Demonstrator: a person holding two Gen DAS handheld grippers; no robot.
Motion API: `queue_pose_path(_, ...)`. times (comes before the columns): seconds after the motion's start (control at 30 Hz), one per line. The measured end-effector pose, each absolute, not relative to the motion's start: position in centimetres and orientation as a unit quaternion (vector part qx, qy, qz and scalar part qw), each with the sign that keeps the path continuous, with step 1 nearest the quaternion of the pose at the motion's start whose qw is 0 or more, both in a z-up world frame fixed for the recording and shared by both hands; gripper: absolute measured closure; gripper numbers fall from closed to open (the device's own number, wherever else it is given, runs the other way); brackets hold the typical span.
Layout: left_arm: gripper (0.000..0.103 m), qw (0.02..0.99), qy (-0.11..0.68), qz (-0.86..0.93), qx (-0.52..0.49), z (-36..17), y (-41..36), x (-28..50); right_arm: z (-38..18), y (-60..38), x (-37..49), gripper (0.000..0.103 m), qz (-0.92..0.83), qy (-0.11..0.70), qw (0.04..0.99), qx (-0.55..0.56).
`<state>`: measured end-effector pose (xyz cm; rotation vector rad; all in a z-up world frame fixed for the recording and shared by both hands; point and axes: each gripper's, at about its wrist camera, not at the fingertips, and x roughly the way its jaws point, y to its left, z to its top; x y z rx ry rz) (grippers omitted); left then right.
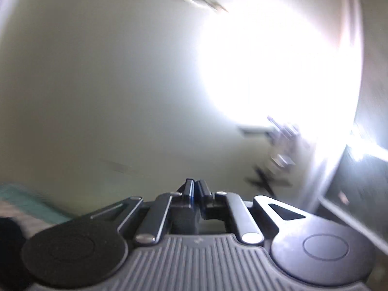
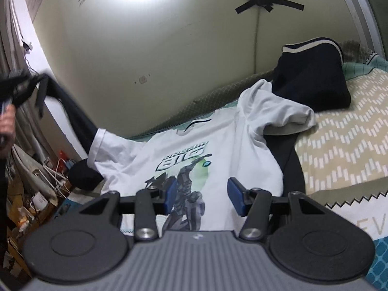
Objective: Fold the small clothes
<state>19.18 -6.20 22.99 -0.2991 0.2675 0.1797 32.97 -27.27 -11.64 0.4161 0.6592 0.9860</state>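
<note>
A white T-shirt [image 2: 218, 145] with a printed figure lies spread face up on the bed. My right gripper [image 2: 201, 194] hovers just above its lower part, open, with nothing between the blue pads [image 2: 234, 194]. At the far left a hand holds my left gripper [image 2: 41, 92] raised, and a dark garment [image 2: 77, 116] hangs from it down behind the shirt's sleeve. In the blurred left wrist view the left gripper [image 1: 195, 189] is shut and faces the pale wall; the cloth does not show there. A second dark garment [image 2: 312, 80] with white stripes is heaped at the back right.
The bed cover [image 2: 339, 145] with a beige zigzag pattern stretches to the right. More dark cloth [image 2: 291, 165] lies under the shirt's right side. Cluttered floor items [image 2: 36, 194] sit left of the bed. The wall [image 2: 169, 60] runs close behind it.
</note>
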Motion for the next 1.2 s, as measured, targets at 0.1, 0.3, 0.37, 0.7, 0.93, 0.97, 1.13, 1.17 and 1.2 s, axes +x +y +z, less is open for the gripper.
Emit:
queue_pose_path(0.1,0.065,0.969,0.212,0.041,-0.119,20.4,-10.6,26.7,-11.8,-27.9,33.0,0.054,0.46,0.305,0.807,0.211)
queue_pose_path(0.3,0.055,0.934,0.329,0.137,0.025,8.2,-10.8,33.5,-11.9,-29.5,33.0,0.053,0.453,0.299,0.809,0.224)
queue_pose_path(0.37,0.056,0.912,0.345,0.197,0.105,4.5,-10.1,33.6,-12.1,-29.7,33.2,0.053,0.451,0.302,0.807,0.23)
queue_pose_path(0.7,0.056,0.891,0.369,0.253,0.074,0.3,-3.2,30.2,-12.3,-27.1,33.0,0.053,0.466,0.317,0.799,0.21)
queue_pose_path(0.93,0.055,0.893,0.35,0.283,0.026,-3.2,2.6,26.8,-10.0,-23.4,34.5,0.053,0.469,0.325,0.811,0.129)
queue_pose_path(0.97,0.054,0.892,0.348,0.29,0.011,-3.1,3.4,26.2,-9.8,-22.7,34.9,0.054,0.47,0.328,0.811,0.116)
queue_pose_path(1.13,0.033,0.889,0.347,0.29,-0.074,-4.6,8.6,23.6,-10.3,-19.9,37.6,0.054,0.451,0.356,0.815,0.074)
queue_pose_path(1.17,0.027,0.89,0.348,0.283,-0.082,-5.3,9.2,23.5,-10.6,-19.3,38.0,0.054,0.445,0.361,0.817,0.064)
queue_pose_path(1.2,0.026,0.892,0.349,0.275,-0.086,-6.2,9.7,23.6,-10.9,-18.7,38.4,0.054,0.438,0.365,0.819,0.056)
